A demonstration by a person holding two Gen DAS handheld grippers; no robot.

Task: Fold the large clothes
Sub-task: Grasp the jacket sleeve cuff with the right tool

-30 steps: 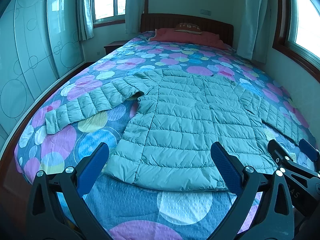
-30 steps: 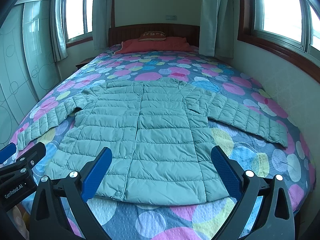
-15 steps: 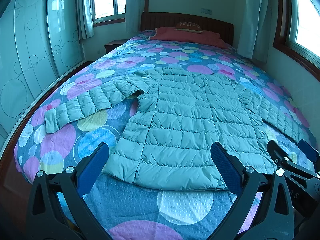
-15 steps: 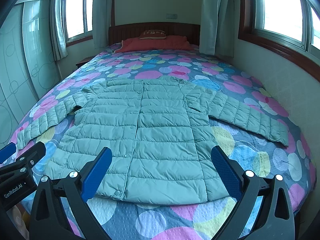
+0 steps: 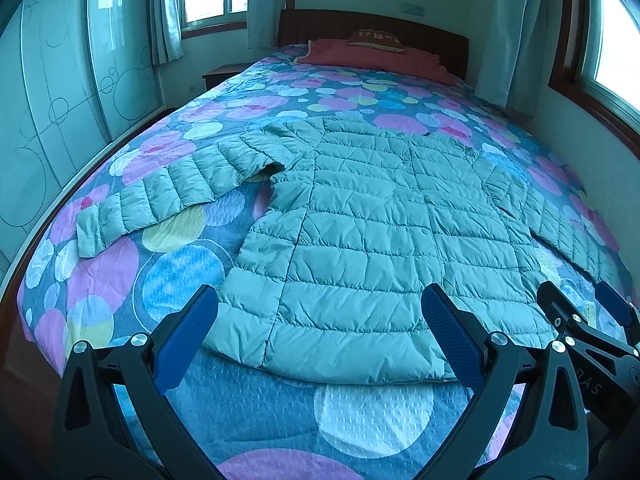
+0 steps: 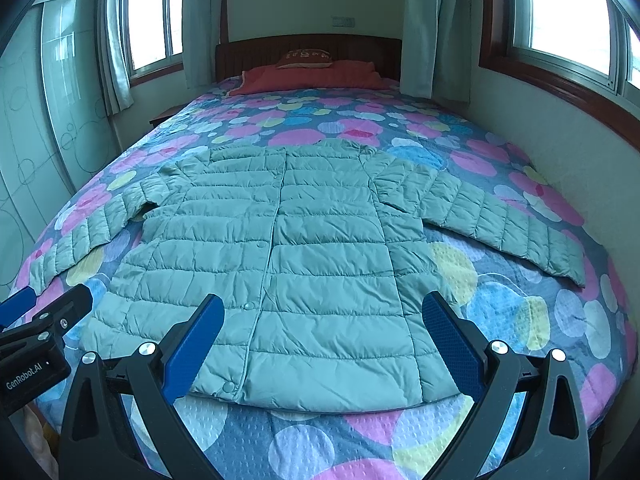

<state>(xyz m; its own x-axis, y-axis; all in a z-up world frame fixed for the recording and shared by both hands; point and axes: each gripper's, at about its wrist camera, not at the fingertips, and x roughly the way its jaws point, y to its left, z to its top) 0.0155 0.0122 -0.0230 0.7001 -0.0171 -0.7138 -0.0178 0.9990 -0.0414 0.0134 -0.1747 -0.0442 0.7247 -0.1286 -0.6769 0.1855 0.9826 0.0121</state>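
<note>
Nearest the hem of the jacket [image 5: 372, 240], the left gripper [image 5: 320, 344] hangs above the foot of the bed [image 5: 248, 412] with its 2 blue-padded fingers [image 5: 188, 340] spread wide and nothing between them; the hem's left corner shows between them in the left wrist view. The right gripper [image 6: 324, 344] hovers beside it, also short of the hem, its 2 fingers [image 6: 452, 340] spread just as wide and holding nothing, framing the hem's middle and its lowest snap. Each gripper shows at the edge of the other's view: the right gripper [image 5: 580, 332] to the right of the hem, the left gripper [image 6: 36, 336] to its left. The jacket [image 6: 288, 256], a pale green quilted puffer, lies flat and front up on the bed's bedspread [image 6: 500, 312], which is blue with pink, yellow and light blue circles; the front placket is closed and the hem faces the grippers. Its 2 sleeves [image 5: 168, 200] angle out and down from the shoulders, 1 to each side [image 6: 500, 228]. Beyond the jacket's collar, a red blanket [image 6: 316, 76] and a small pillow [image 6: 308, 58] lie against the dark wooden headboard [image 6: 256, 54]. Curtained windows [image 6: 568, 12] stand past the headboard and along the right of the jacket, and glass wardrobe doors [image 5: 60, 92] stand to its left.
</note>
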